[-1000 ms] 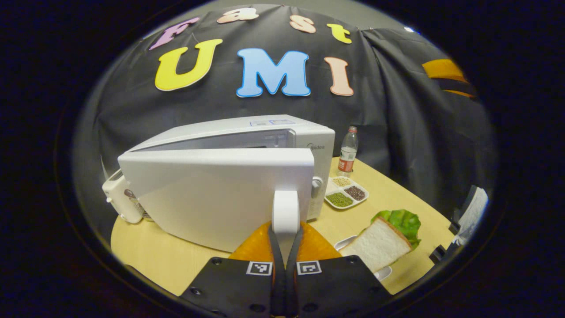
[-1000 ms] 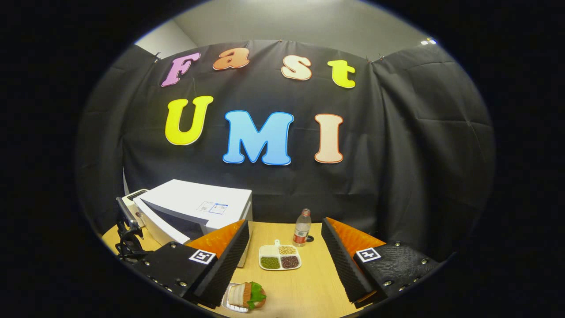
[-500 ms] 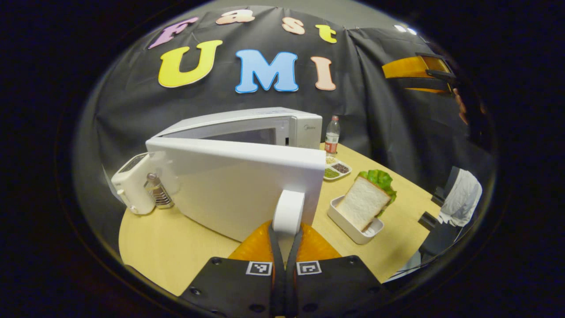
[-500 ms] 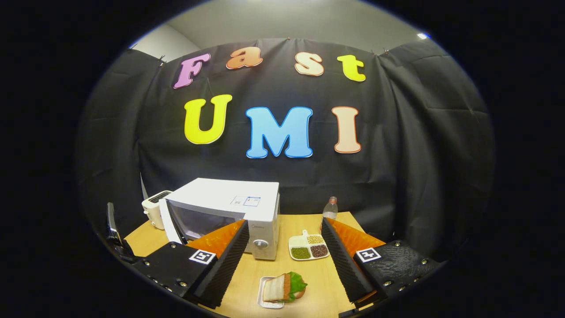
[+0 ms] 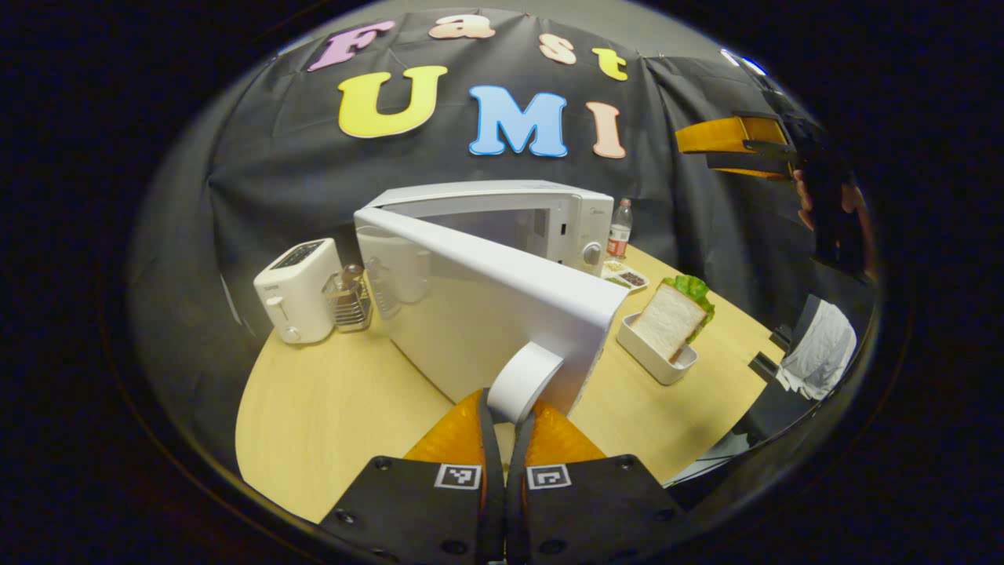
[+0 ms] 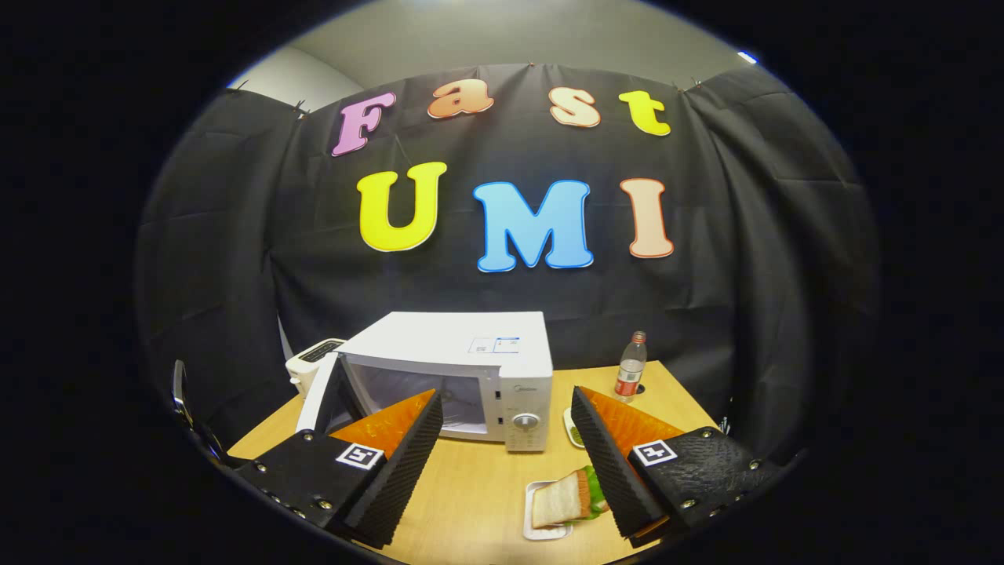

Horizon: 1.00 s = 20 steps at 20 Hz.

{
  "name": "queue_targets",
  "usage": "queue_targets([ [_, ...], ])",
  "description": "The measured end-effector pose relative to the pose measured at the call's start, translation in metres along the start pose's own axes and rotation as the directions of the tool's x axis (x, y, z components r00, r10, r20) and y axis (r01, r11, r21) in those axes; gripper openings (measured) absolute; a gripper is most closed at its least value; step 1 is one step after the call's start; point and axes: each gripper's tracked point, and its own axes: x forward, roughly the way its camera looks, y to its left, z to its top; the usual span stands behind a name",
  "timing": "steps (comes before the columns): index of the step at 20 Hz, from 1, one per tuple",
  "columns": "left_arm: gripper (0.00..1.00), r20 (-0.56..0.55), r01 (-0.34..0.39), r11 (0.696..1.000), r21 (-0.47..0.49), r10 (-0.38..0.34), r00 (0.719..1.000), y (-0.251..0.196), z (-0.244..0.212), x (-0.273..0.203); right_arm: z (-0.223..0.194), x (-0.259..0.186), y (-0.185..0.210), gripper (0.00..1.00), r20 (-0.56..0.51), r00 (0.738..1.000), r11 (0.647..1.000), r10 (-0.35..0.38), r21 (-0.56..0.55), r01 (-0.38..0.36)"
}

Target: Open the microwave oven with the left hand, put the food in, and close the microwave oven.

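The white microwave (image 5: 502,212) stands at the back of the wooden table with its door (image 5: 478,306) swung wide open. My left gripper (image 5: 508,412) is shut on the door's white handle (image 5: 522,377). A sandwich (image 5: 667,318) of bread and lettuce stands in a small white tray to the right of the door. In the right gripper view the microwave (image 6: 478,353) shows its open cavity. My right gripper (image 6: 504,396) hovers open above the table, and the sandwich (image 6: 558,504) lies low by its right finger. In the left gripper view the right gripper (image 5: 733,141) hangs high at the right in a hand.
A white toaster (image 5: 296,289) and a small wire rack (image 5: 349,297) stand left of the microwave. A water bottle (image 5: 620,229) and a divided dish of grains (image 5: 627,277) sit behind the sandwich. The table's front edge (image 5: 314,486) is close to me.
The door has swung much farther open, pulled by my left gripper on its handle. The right gripper has shifted, so the microwave sits more centrally and the sandwich nearer its right finger.
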Motion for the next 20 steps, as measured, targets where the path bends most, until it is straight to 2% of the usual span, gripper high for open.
queue_targets([
  [3, 0.08, -0.006, -0.024, 1.0, -0.004, 0.024, 1.0, 0.029, -0.009, -0.019, -0.003, 0.003, 0.011, 1.0, -0.008, 1.0, 1.0, 0.016, -0.015, -0.016],
  [4, 0.12, -0.006, -0.029, 1.0, -0.005, 0.029, 1.0, 0.04, -0.012, -0.023, -0.003, 0.004, 0.013, 1.0, -0.005, 1.0, 1.0, 0.019, -0.017, -0.019],
  [10, 0.18, -0.01, -0.067, 0.997, -0.042, 0.066, 0.998, 0.087, -0.024, -0.044, -0.012, 0.009, 0.022, 1.0, -0.024, 0.999, 1.0, 0.022, -0.021, -0.023],
  [14, 0.18, -0.008, -0.107, 0.99, -0.088, 0.107, 0.994, 0.118, -0.03, -0.055, -0.015, 0.008, 0.032, 1.0, -0.032, 0.999, 0.999, 0.033, -0.029, -0.034],
  [20, 0.2, 0.013, -0.11, 0.98, -0.166, 0.114, 0.993, 0.136, -0.033, -0.06, -0.032, 0.011, 0.011, 1.0, -0.099, 0.995, 1.0, 0.03, 0.0, -0.03],
])
